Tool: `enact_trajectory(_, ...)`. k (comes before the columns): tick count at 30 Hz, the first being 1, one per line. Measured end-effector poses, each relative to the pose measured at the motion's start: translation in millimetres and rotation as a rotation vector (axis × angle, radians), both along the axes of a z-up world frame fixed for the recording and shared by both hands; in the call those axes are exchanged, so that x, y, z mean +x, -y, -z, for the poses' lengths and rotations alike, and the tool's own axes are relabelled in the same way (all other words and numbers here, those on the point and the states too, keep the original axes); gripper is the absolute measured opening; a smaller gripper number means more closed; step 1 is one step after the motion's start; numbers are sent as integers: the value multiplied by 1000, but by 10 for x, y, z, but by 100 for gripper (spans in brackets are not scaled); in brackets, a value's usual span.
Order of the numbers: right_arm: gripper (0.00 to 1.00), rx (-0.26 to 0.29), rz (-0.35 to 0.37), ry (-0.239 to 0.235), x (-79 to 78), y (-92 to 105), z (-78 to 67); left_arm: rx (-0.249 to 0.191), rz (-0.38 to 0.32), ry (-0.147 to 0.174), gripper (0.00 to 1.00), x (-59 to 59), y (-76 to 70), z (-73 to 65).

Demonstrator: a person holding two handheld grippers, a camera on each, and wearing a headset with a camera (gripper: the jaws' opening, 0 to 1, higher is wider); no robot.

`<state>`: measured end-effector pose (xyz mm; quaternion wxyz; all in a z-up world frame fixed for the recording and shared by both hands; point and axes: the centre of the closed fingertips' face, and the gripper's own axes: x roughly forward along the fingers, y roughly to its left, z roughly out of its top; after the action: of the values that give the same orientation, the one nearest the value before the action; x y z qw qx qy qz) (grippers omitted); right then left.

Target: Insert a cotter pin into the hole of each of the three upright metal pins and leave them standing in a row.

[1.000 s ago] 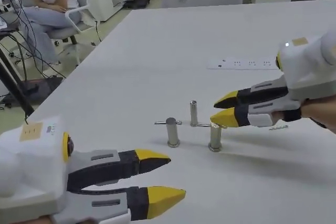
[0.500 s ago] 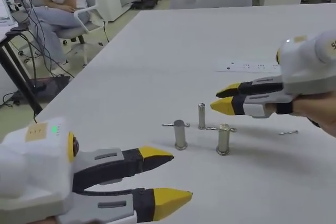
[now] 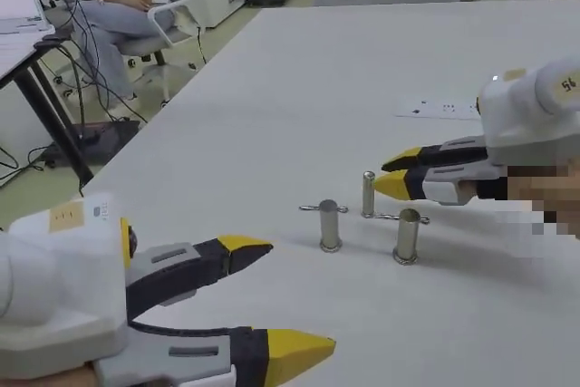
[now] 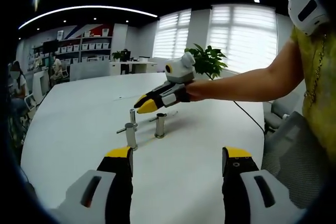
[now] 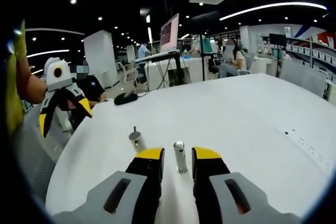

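Steel bare pin (image 5: 180,157) stands upright at 12 o'clock just off my right gripper (image 3: 395,175), jaws slightly parted, empty; left gripper (image 3: 290,298) gapes wide, farther off.

1. The left gripper (image 3: 302,296) had yellow tips, black mid-sections, grey finger bases and a white body with a tan label.
2. The right gripper (image 3: 381,177) showed yellow, black, grey and white too.
3. The metal pins (image 3: 330,226) were plain silver-grey.
4. The cotter pin (image 3: 323,208) was silver.
5. The worktop (image 3: 272,88) was plain white.
6. The power strip (image 3: 444,108) by the worktop's far right edge was white with dark marks.
7. The person's sleeve (image 4: 315,77) was yellow.
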<state>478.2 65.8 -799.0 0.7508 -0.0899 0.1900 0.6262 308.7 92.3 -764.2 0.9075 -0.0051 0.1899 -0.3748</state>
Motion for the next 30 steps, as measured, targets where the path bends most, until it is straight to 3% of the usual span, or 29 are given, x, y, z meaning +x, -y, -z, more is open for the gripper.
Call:
enact_trajectory(11,20,-22,-19,10,40,-61,85,-3,-84,-21,86,55,-127,35)
enact_trajectory(23,16,-26,-49,10,54,-135,156,-11,-87,-33,85,44,-124,59)
enact_trajectory(30,12,-30,-65,33,45,-166,161,-14,-79,-39,83,44,-118,60)
